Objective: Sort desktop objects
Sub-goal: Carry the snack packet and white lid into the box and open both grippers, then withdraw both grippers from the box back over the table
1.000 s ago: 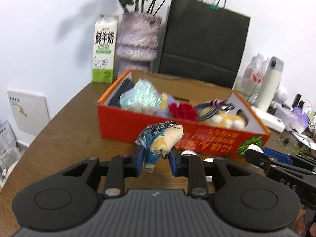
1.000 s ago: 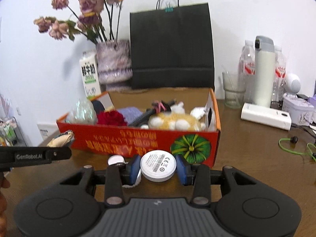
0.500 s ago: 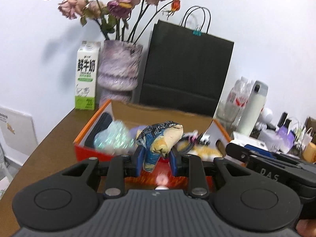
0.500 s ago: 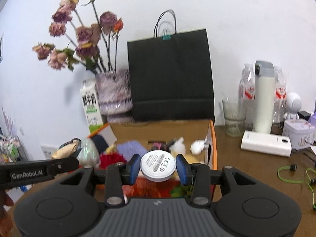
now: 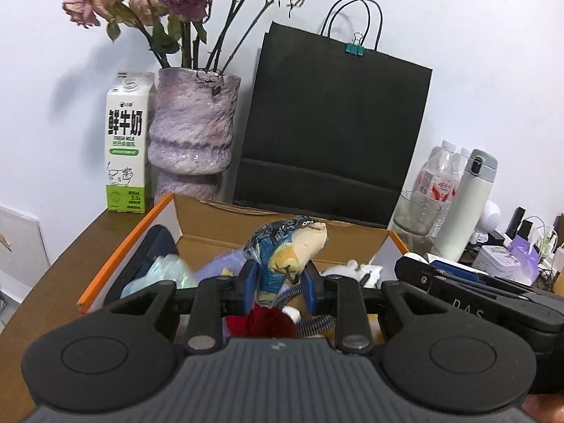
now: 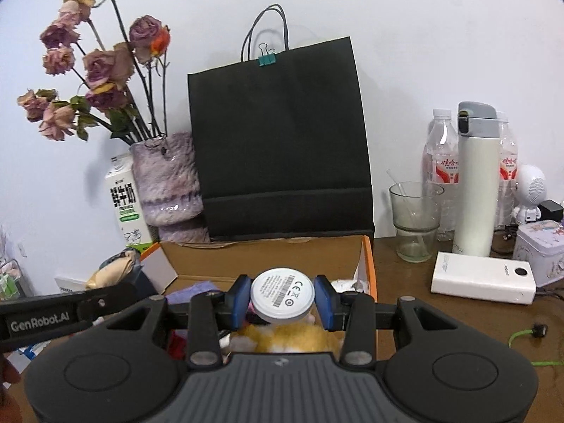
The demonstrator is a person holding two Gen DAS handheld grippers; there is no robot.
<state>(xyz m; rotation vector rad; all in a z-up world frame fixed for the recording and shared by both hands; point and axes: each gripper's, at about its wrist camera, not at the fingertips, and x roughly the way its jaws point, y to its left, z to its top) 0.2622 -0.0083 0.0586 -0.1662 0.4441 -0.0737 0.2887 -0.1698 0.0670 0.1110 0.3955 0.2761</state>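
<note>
My left gripper (image 5: 280,287) is shut on a crumpled blue and tan snack wrapper (image 5: 287,248), held above the open orange cardboard box (image 5: 123,246). My right gripper (image 6: 282,301) is shut on a white round disc (image 6: 282,294) with a barcode label, also over the box (image 6: 368,268). Inside the box lie a red flower (image 5: 261,320), a pale crinkled bag (image 5: 158,275), a yellow plush (image 6: 289,338) and a dark case (image 5: 155,246). The left gripper's side shows at the left of the right wrist view, the right gripper's side at the right of the left wrist view.
Behind the box stand a black paper bag (image 5: 331,127), a purple vase of dried roses (image 5: 192,130) and a milk carton (image 5: 127,141). To the right are a glass (image 6: 414,218), water bottles (image 6: 439,162), a white flask (image 6: 476,176), a white power bank (image 6: 483,276) and a green cable (image 6: 525,335).
Both grippers have moved forward and up with their loads, from in front of the box's printed front wall to above its open top. Neither grip has changed.
</note>
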